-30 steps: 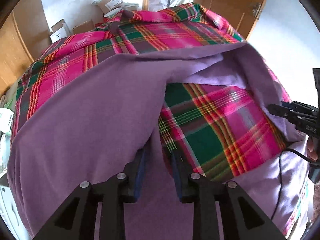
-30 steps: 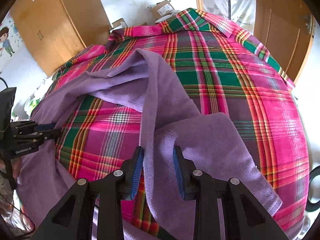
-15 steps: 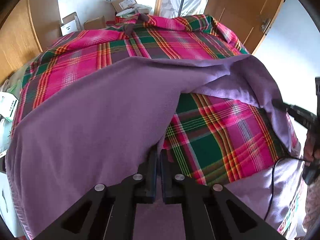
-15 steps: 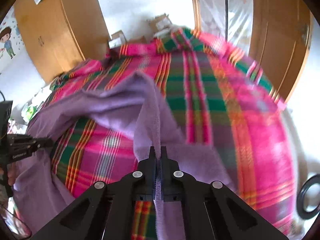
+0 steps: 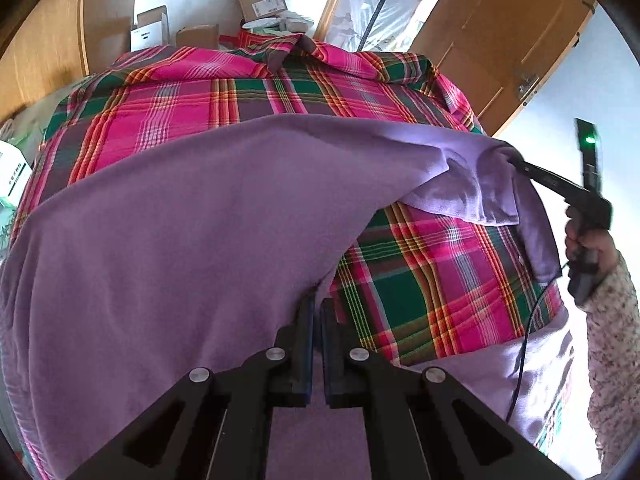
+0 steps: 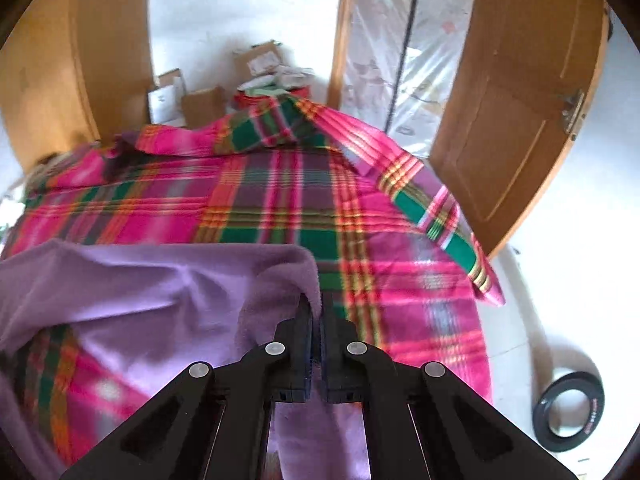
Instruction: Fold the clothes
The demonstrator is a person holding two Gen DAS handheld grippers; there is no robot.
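A purple fleece cloth (image 5: pixel 192 216) lies over a pink, green and orange plaid bedspread (image 5: pixel 224 100). My left gripper (image 5: pixel 317 312) is shut on the cloth's near edge. In the left wrist view my right gripper (image 5: pixel 516 162) is at the right, held by a hand, and pinches a corner lifted off the bed, with the cloth folded over and hanging under it. The right wrist view shows my right gripper (image 6: pixel 319 312) shut on that purple cloth (image 6: pixel 152 276) edge above the plaid bedspread (image 6: pixel 280 208).
Cardboard boxes (image 5: pixel 260 2) and clutter stand against the white wall beyond the bed. A wooden wardrobe (image 6: pixel 52 60) is at the left and a wooden door (image 6: pixel 520 92) at the right. A black ring (image 6: pixel 568 410) lies on the floor right of the bed. A thin cable (image 5: pixel 524 340) hangs by the sleeve.
Both grippers went from open around the cloth edges to shut on them. The right one has since lifted its corner and carried it forward over the bed; the cloth's far edge now stretches across.
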